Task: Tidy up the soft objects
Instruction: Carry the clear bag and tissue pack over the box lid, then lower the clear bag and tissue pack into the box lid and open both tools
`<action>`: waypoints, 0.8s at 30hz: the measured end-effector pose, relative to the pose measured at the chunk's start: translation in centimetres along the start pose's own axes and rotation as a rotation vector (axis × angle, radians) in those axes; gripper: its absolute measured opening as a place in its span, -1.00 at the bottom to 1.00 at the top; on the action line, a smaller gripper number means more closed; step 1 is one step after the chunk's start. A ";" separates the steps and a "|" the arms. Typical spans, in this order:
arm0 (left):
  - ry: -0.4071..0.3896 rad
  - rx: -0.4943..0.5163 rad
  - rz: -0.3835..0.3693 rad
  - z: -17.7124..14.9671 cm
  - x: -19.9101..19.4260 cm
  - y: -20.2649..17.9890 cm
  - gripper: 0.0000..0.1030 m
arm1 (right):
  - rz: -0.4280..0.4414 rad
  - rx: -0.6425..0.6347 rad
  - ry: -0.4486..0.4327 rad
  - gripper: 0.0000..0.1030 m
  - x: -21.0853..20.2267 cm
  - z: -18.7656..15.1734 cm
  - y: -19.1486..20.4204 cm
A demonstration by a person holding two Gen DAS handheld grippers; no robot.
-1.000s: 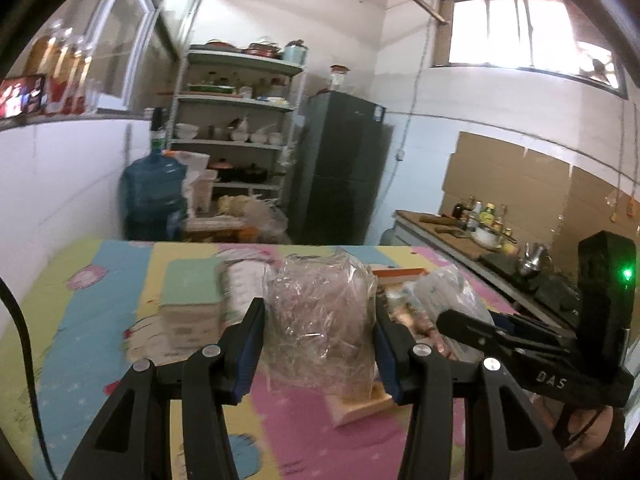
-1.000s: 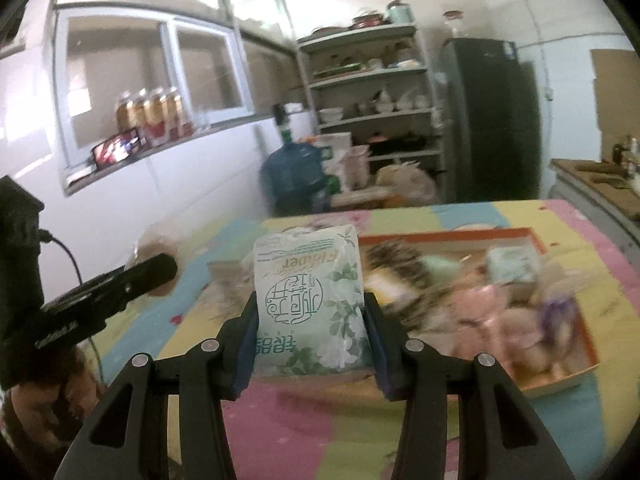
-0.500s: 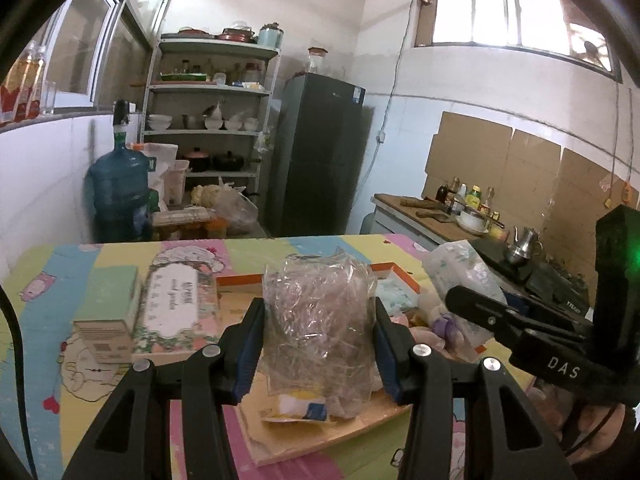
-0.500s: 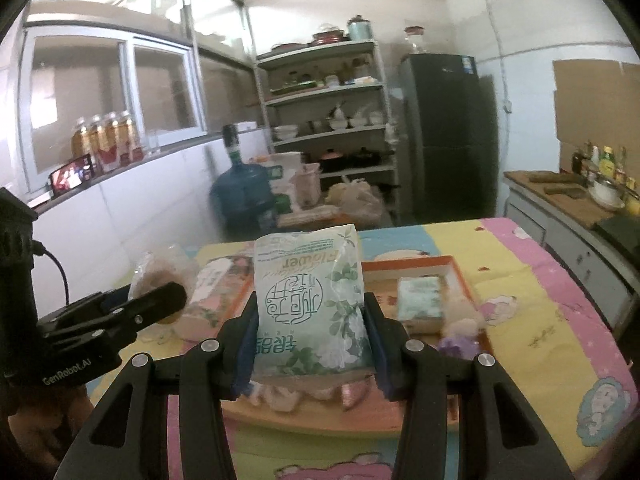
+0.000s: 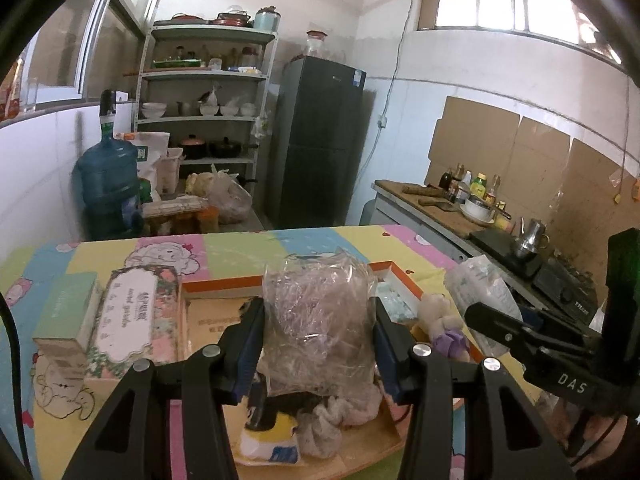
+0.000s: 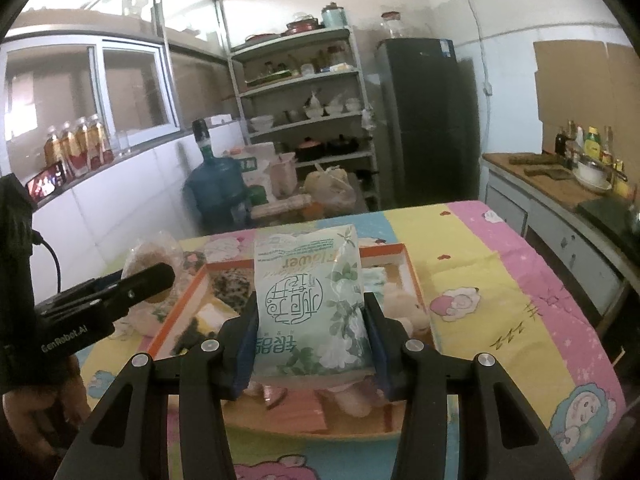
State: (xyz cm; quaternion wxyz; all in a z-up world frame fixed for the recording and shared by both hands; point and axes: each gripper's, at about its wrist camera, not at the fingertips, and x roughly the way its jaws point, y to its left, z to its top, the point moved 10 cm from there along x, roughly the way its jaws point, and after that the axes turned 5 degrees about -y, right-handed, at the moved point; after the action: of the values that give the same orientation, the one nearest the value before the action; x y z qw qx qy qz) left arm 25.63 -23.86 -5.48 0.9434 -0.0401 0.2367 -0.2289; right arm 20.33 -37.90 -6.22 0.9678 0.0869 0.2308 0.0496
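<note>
Tissue pack (image 6: 310, 300) upright in right claw (image 6: 310, 344).

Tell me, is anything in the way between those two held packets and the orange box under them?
Nothing visible blocks either. The left gripper holds the clear plastic bag and the right gripper the tissue pack over the orange-rimmed box. The box already holds soft toys and packets, so free floor looks limited.

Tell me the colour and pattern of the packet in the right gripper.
Pale green packet printed with white flowers and green leaves; clearest in the right wrist view.

Home kitchen: fridge (image 5: 320, 144), crockery shelves (image 5: 204, 96).
</note>
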 end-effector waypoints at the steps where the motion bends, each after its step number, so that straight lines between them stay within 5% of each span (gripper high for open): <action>1: 0.005 0.001 -0.001 0.0 0.4 -0.2 -0.03 | -0.002 0.001 0.007 -0.05 0.4 0.0 -0.5; 24: 0.198 0.018 -0.121 -1.3 9.6 -2.5 -0.03 | 0.028 -0.023 0.094 -0.05 4.8 -1.1 -3.0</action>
State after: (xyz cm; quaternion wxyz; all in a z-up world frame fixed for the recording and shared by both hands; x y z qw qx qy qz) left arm 31.54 -30.43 -10.26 0.9002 -0.0232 0.3238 -0.2902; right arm 24.22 -39.99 -9.84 0.9561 0.0763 0.2743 0.0696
